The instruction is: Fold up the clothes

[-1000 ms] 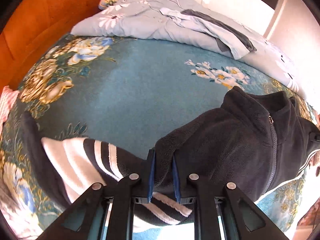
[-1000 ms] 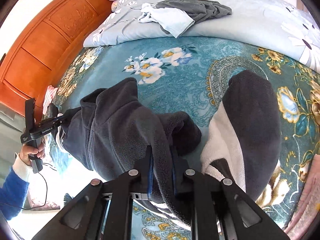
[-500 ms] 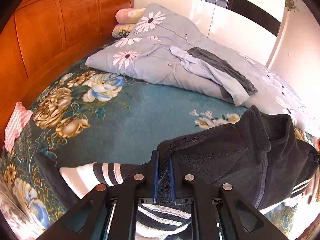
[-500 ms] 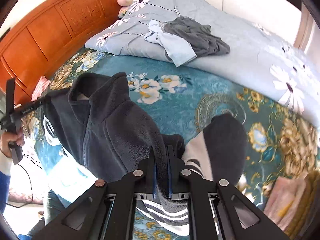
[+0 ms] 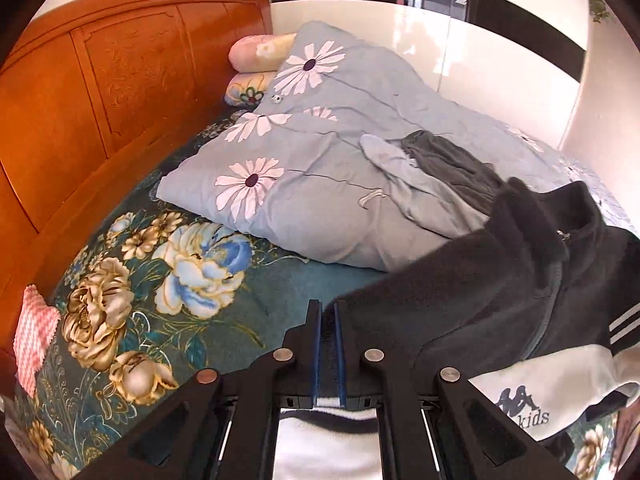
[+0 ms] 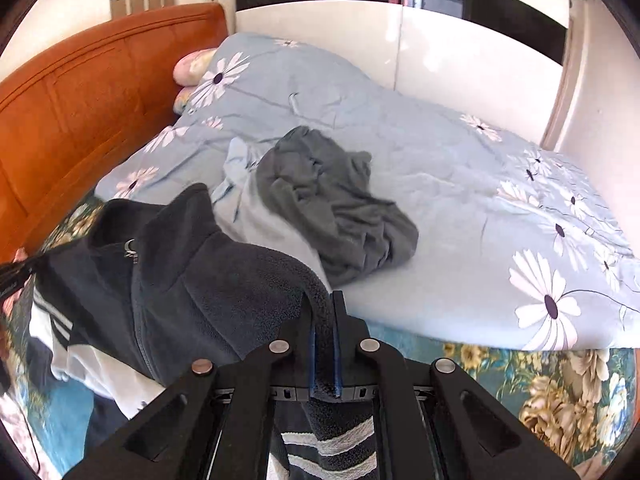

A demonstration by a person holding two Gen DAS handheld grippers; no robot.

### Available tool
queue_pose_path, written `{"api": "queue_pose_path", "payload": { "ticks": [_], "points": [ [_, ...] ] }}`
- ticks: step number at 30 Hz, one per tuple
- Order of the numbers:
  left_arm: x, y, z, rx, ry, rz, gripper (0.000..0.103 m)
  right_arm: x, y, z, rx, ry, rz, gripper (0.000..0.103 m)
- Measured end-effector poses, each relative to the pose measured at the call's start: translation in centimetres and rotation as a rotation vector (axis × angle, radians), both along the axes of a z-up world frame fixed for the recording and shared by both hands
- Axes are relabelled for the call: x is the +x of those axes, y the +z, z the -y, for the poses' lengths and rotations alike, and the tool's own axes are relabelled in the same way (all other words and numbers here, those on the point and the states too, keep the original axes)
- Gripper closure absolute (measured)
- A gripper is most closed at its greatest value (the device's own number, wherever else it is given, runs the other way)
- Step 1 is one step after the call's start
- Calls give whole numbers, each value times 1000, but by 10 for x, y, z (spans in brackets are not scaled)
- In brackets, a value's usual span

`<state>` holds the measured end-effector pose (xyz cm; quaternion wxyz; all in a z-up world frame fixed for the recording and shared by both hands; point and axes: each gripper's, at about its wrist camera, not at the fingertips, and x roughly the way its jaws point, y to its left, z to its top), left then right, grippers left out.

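Observation:
A dark fleece zip jacket [image 5: 500, 280] with white striped panels hangs in the air, stretched between my two grippers. My left gripper [image 5: 325, 312] is shut on its left shoulder edge. My right gripper [image 6: 325, 304] is shut on the other shoulder edge of the jacket [image 6: 192, 280]. The collar stands up and the zipper faces the cameras. The lower white part with a "kids" logo [image 5: 524, 404] droops below. The sleeves hang under the fingers, mostly hidden.
Teal floral bedspread [image 5: 168, 288] lies below. A light blue daisy quilt [image 6: 460, 184] is heaped at the back, with a grey garment [image 6: 332, 196] and a pale blue garment [image 5: 408, 184] on it. Orange wooden headboard [image 5: 100, 92] stands left. A pink cloth [image 5: 34, 336] lies at the bed's edge.
Both grippers have lifted the jacket off the bedspread and tilted up. The sleeves that lay on the bed now hang below the fingers.

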<state>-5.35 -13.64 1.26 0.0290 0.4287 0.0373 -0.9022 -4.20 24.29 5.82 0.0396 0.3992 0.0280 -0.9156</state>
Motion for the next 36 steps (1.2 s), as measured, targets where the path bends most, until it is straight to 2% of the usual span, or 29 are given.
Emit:
{"api": "queue_pose_path", "payload": {
  "ticks": [3, 5, 7, 9, 11, 12, 13, 14, 16, 18, 19, 21, 23, 24, 25, 28, 31, 33, 34, 35, 36],
  "points": [
    [-18, -25, 10, 22, 59, 72, 98, -40, -12, 13, 2, -53, 7, 97],
    [-15, -44, 19, 103, 96, 128, 98, -60, -33, 24, 3, -50, 78, 97],
    [3, -58, 23, 212, 91, 153, 98, -72, -60, 35, 24, -33, 156, 97],
    [28, -69, 21, 269, 64, 177, 98, -71, -75, 43, 77, -16, 172, 95],
    [61, -80, 17, 310, 35, 197, 96, -62, -77, 48, 123, 9, 139, 87],
    [81, -86, 15, 330, 25, 202, 94, -55, -72, 48, 129, 24, 111, 80],
    [102, -93, 14, 341, 25, 204, 89, -41, -62, 42, 104, 26, 70, 59],
    [125, -101, 14, 342, 37, 207, 79, -28, -53, 37, 79, 29, 29, 49],
    [166, -123, 13, 370, 86, 232, 65, 0, -34, 25, 21, 36, -49, 49],
    [202, -146, 14, 416, 142, 267, 64, 48, -31, 9, -121, 76, -43, 49],
    [216, -157, 15, 450, 174, 291, 64, 72, -35, 1, -190, 98, -22, 47],
    [233, -173, 15, 489, 216, 328, 64, 112, -65, -13, -264, 137, 94, 44],
    [243, -182, 15, 517, 245, 347, 64, 139, -111, -25, -237, 107, 244, 44],
    [245, -180, 14, 528, 251, 334, 63, 147, -134, -32, -225, 71, 315, 44],
    [246, -179, 12, 529, 252, 331, 56, 152, -153, -39, -234, 36, 362, 44],
    [244, -177, 2, 505, 240, 347, 53, 153, -191, -58, -351, -68, 421, 44],
    [243, -175, -8, 482, 229, 362, 53, 143, -212, -61, -473, -142, 443, 44],
    [242, -174, -14, 466, 221, 373, 56, 140, -213, -57, -493, -175, 441, 41],
    [242, -173, -17, 458, 217, 378, 60, 140, -212, -55, -504, -182, 440, 41],
    [241, -173, -21, 450, 213, 383, 83, 140, -212, -52, -531, -170, 453, 45],
    [241, -172, -24, 442, 209, 389, 90, 142, -211, -50, -552, -165, 465, 50]
  ]
}}
